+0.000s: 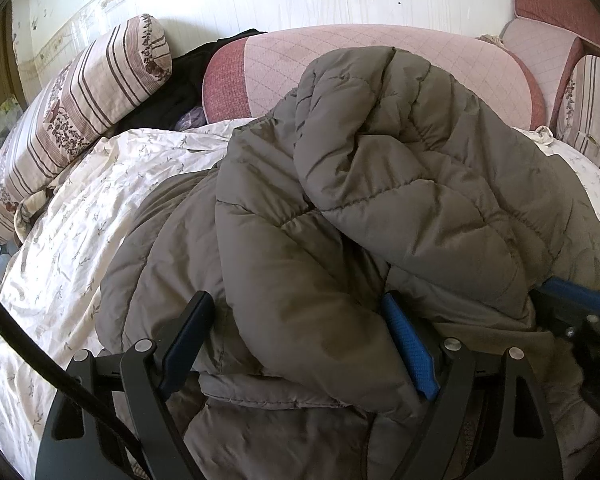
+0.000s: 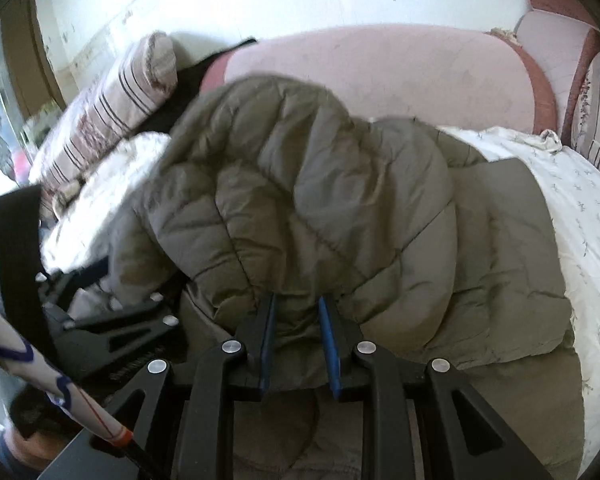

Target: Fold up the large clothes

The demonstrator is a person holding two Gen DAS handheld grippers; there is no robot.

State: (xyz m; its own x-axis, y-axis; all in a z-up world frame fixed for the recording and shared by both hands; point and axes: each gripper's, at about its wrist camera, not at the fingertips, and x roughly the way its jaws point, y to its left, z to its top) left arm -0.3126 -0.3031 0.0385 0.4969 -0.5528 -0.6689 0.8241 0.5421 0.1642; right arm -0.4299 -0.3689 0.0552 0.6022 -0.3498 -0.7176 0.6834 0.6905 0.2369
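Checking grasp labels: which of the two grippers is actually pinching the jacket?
The right gripper: narrow jaws clamp a bunched fold of the grey puffer jacket. The left gripper stands wide, fabric lying loose between its fingers.

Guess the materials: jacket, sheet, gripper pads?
Jacket: looks like matte synthetic shell over padding; stitched quilt lines and puffy sections show it.
Sheet: thin woven cloth, probably cotton, matte and creased, with a small printed sprig pattern.
Gripper pads: blue, finely textured, likely rubber or plastic; can't tell which.
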